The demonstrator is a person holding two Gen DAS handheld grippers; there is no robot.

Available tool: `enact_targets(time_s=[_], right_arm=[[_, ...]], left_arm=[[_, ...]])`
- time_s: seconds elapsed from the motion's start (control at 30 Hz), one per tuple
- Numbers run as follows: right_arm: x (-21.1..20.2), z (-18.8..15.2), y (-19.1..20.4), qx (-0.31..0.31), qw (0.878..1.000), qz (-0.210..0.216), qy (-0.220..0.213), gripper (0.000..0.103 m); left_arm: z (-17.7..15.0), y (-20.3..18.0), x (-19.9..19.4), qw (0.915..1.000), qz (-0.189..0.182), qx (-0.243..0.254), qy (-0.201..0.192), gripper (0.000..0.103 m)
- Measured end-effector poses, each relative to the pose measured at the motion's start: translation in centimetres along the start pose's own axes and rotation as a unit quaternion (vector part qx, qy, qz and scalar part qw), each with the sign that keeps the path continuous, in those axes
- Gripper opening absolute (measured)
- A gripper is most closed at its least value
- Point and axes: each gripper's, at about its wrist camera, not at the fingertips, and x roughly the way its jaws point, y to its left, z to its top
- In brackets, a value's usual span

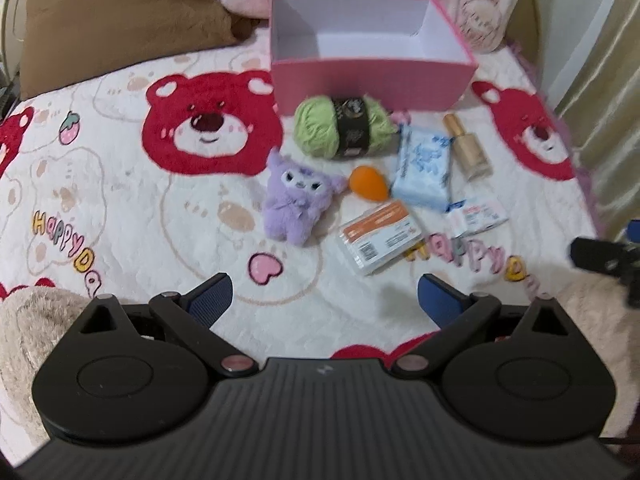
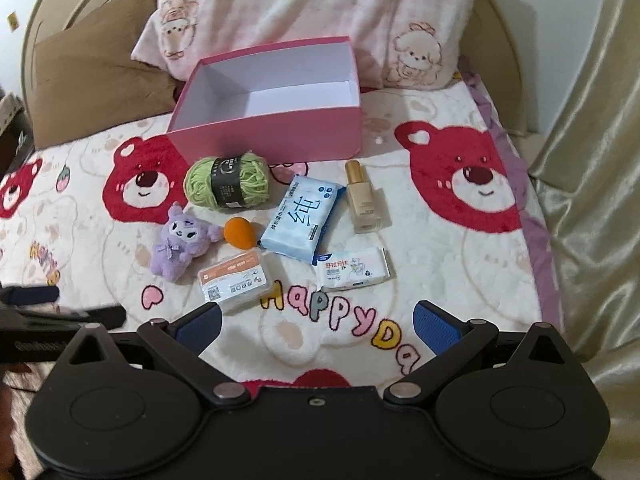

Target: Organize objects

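An open pink box [image 1: 376, 80] [image 2: 280, 128] stands empty on the bed. In front of it lie a green yarn ball [image 1: 344, 126] [image 2: 228, 186], a purple plush toy [image 1: 296, 204] [image 2: 180, 240], an orange sponge [image 1: 368, 182] [image 2: 239, 233], a blue tissue pack [image 1: 422, 166] [image 2: 302, 216], a gold bottle [image 1: 470, 148] [image 2: 362, 196], an orange-labelled clear box [image 1: 378, 236] [image 2: 236, 280] and a small white wipes pack [image 1: 476, 216] [image 2: 352, 270]. My left gripper [image 1: 324, 300] is open and empty, short of the objects. My right gripper [image 2: 318, 326] is open and empty too.
The bed is covered by a white blanket with red bears [image 1: 208, 124] [image 2: 460, 176]. A brown pillow [image 1: 116, 28] and a pink pillow [image 2: 312, 12] lie behind the box. A gold curtain [image 2: 588, 160] hangs at the right. The other gripper shows at the frame edge [image 1: 604, 258] [image 2: 60, 316].
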Motion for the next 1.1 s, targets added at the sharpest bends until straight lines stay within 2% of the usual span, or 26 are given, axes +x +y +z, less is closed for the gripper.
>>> enact_targets(time_s=[0.2, 0.37, 0.53, 0.63, 0.77, 0.83, 0.93, 1.1], right_arm=[[-0.7, 0.2, 0.5, -0.028, 1.000, -0.006, -0.002, 0.103], [0.3, -0.3, -0.1, -0.016, 1.000, 0.006, 0.008, 0.103], [0.4, -0.4, 0.2, -0.032, 0.999, 0.022, -0.011, 0.103], [-0.4, -0.5, 0.6, -0.060, 0.996, 0.043, -0.050, 0.103], [-1.3, -1.5, 0.0, -0.093, 0.980, 0.126, -0.126, 0.103], [-0.7, -1.8, -0.2, -0.100, 0.973, 0.147, -0.145, 0.103], [1.6, -1.2, 0.3, -0.119, 0.974, 0.147, -0.123, 0.103], [6.0, -0.9, 1.9, -0.169, 0.971, 0.150, -0.071, 0.103]], left_arm=[[0.5, -0.3, -1.7, 0.9998, 0.004, 0.010, -0.014, 0.101], [0.5, -0.4, -1.7, 0.9996, -0.015, 0.016, -0.015, 0.101], [1.1, -0.1, -1.9, 0.9990, -0.032, 0.017, -0.026, 0.102], [1.7, 0.0, -2.0, 0.9984, -0.031, 0.028, -0.038, 0.102], [2.7, -0.2, -1.3, 0.9975, -0.017, 0.048, -0.050, 0.102], [3.5, -0.2, -0.5, 0.9971, -0.026, 0.052, -0.050, 0.102], [4.6, -0.4, 1.1, 0.9972, -0.042, 0.047, -0.040, 0.102], [5.3, -0.5, 5.9, 0.9979, -0.064, 0.008, -0.003, 0.100]])
